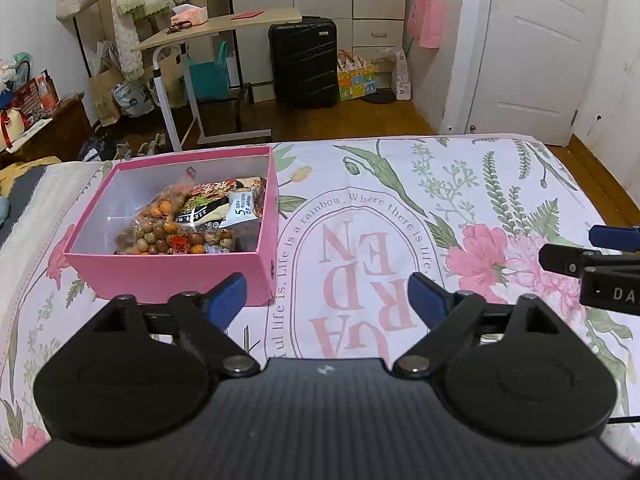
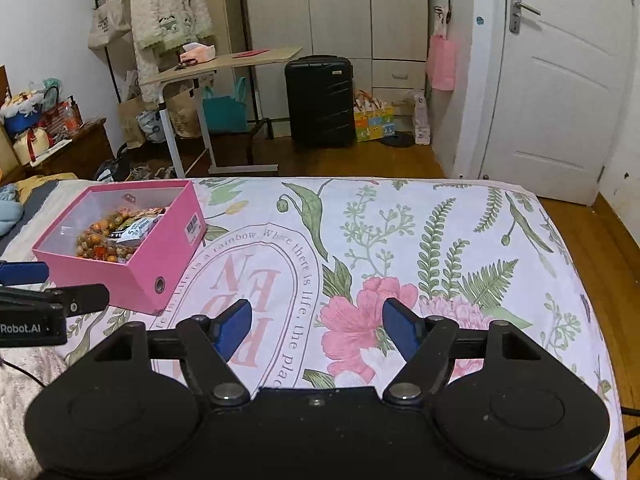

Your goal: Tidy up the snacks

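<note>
Snack packets (image 1: 192,220) fill pink box (image 1: 176,276); lid off.

The flowered bed cover (image 2: 400,240) lies bare across its middle and right side, giving free passage there. The pink box (image 1: 180,272) stands at the left with its top open; snack packets (image 1: 192,220) fill its right half, the left half bare. Both grippers hover side by side, near the box.

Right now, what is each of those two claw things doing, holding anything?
Left gripper: open, holding nothing.
Right gripper: open, holding nothing.
</note>
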### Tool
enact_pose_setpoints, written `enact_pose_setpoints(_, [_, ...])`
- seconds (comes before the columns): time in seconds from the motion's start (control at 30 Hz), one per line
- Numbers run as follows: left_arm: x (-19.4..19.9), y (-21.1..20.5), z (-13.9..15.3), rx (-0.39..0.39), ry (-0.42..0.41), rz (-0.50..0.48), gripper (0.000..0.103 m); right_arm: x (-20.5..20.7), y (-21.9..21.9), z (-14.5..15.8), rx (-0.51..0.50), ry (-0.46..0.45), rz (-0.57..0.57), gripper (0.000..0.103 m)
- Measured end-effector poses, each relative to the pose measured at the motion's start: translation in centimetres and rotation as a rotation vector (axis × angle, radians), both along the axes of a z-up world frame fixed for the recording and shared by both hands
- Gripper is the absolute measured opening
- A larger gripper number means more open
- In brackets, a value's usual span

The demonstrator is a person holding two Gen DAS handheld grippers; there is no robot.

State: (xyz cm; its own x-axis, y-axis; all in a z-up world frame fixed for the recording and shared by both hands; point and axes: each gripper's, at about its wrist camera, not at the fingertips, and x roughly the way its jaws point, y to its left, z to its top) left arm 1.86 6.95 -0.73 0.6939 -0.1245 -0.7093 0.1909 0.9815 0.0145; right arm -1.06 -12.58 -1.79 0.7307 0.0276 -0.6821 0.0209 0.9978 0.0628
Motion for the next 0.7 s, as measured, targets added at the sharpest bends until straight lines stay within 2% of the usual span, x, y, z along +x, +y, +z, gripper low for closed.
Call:
enact_pose_setpoints(0.07, [-0.2, -0.3, -0.2, 0.004, -0.008, 0.001, 0.099, -0.2, -0.4, -0.1, 0.011, -0.002, -0.01, 0.082])
enact_pose_setpoints(0.13, [-0.3, -0.6, -0.4, 0.007, -0.017, 0.01, 0.101, -0.3, -0.8, -0.3, 0.017, -0.008, -0.023, 0.085])
enact_pose_setpoints(0.2, [-0.3, -0.7, -0.6, 0.01, -0.014, 0.013, 0.101, -0.4, -1.0, -0.5, 0.012, -0.001, -0.035, 0.096])
enact_pose_setpoints(0.7, [-0.4, -1.0, -1.8, 0.012, 0.011, 0.044, 0.101, -0.3, -1.9, -1.3, -0.036, 0.003, -0.112, 0.097])
